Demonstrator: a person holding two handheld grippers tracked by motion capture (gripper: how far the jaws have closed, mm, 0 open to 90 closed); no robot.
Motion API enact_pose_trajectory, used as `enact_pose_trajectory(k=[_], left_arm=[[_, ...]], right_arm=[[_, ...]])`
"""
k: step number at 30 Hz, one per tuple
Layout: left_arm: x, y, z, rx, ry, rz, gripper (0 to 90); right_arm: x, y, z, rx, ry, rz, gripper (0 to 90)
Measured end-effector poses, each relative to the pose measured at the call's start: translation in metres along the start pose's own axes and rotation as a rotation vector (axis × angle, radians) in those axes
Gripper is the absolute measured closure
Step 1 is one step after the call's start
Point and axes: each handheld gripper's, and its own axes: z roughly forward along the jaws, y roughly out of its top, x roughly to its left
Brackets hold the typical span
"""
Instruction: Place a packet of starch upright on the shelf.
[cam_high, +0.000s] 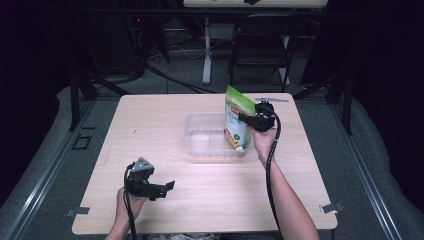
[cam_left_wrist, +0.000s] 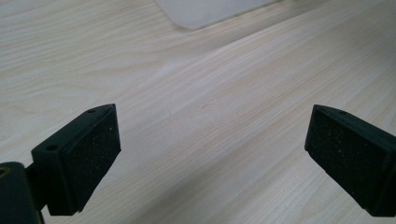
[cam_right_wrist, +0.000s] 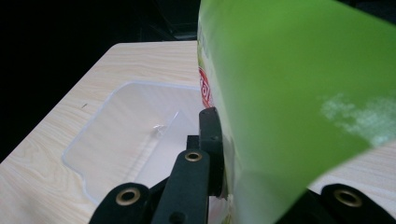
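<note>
Fingers (cam_left_wrist: 77, 163) of the left gripper (cam_high: 159, 189) stand wide apart over bare wood near the front left of the table (cam_high: 150, 115), holding nothing; in the left gripper view a frosted corner of the container lies ahead of them, well apart. Farther in, the right gripper (cam_high: 245, 118) is clamped on a green snack pouch (cam_high: 237, 120): in the right gripper view one black finger (cam_right_wrist: 212, 144) presses flat against the pouch's side, the film filling the space where the other would be, so the grip looks firm though the far finger is hidden. The pouch stands nearly upright, tilted a little, with its lower end at the right end of the clear plastic container (cam_high: 210, 137). From above, its bottom seems to be inside the rim, but I cannot tell whether it rests on the floor of the container or hangs just above it.

My reading is that the step in hand is placing the pouch into the container. The next move would call for lowering it until the base bears on the container floor, then parting the fingers and drawing back to the right without dragging the film. A tall, light pouch could tip over when let go, so laying it down along the container may be safer.

Apart from the pouch, the container looks empty; its see-through floor shows the wood beneath. Beyond the table stands a dark folding chair (cam_high: 262, 45).
</note>
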Motion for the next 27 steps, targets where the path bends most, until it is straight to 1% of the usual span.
enact_pose_trajectory(k=[2, 6, 8, 10, 11, 12, 14, 17, 18, 19, 20, 22, 23, 24, 26, 27], left_arm=[[0.000, 0.000, 0.000, 0.000, 0.004, 0.006, 3.4], [-0.001, 0.000, 0.000, 0.003, 0.001, 0.009, 3.4], [-0.001, 0.000, 0.000, 0.002, 0.002, 0.012, 3.4], [-0.001, 0.000, 0.000, 0.002, 0.003, 0.012, 3.4], [-0.001, 0.000, 0.000, 0.002, 0.005, 0.011, 3.4], [-0.001, 0.000, 0.000, 0.002, 0.005, 0.011, 3.4], [-0.001, 0.000, 0.000, 0.004, 0.007, 0.011, 3.5], [-0.001, 0.000, -0.001, 0.003, 0.005, 0.005, 3.5], [-0.001, 0.000, -0.001, 0.002, 0.005, 0.003, 3.5], [-0.001, 0.000, -0.001, 0.002, 0.005, 0.003, 3.5], [-0.001, 0.000, -0.001, 0.005, 0.006, 0.005, 3.5], [-0.001, 0.000, -0.001, 0.004, 0.007, 0.007, 3.5], [-0.001, 0.000, -0.001, 0.007, 0.006, 0.008, 3.5], [-0.002, 0.000, 0.000, 0.005, 0.008, 0.006, 3.5], [-0.002, 0.000, 0.000, 0.005, 0.008, 0.006, 3.5], [-0.001, 0.000, 0.000, 0.010, 0.005, 0.013, 3.5]], right_arm=[[0.000, -0.001, -0.001, 0.004, -0.016, -0.011, 90.0], [-0.002, -0.003, -0.003, 0.017, -0.032, -0.033, 90.0], [-0.004, -0.004, -0.003, 0.018, -0.045, -0.035, 90.0], [-0.007, -0.005, -0.004, 0.021, -0.043, -0.028, 90.0], [-0.008, -0.005, -0.005, 0.026, -0.054, -0.030, 90.0], [-0.008, -0.005, -0.005, 0.026, -0.054, -0.030, 90.0], [-0.011, -0.005, -0.005, 0.032, -0.061, -0.021, 89.8], [-0.013, -0.005, -0.006, 0.042, -0.058, -0.022, 88.5], [-0.013, -0.004, -0.006, 0.063, -0.059, -0.028, 83.8], [-0.013, -0.004, -0.006, 0.063, -0.059, -0.028, 83.8], [-0.014, -0.003, -0.008, 0.067, -0.059, -0.032, 77.0], [-0.016, -0.002, -0.009, 0.082, -0.051, -0.030, 67.0], [-0.016, -0.002, -0.009, 0.082, -0.051, -0.030, 67.0], [-0.018, -0.002, -0.013, 0.089, -0.054, -0.028, 57.2], [-0.020, -0.002, -0.017, 0.094, -0.034, -0.022, 50.1], [-0.020, -0.002, -0.019, 0.094, -0.032, -0.018, 47.4]])
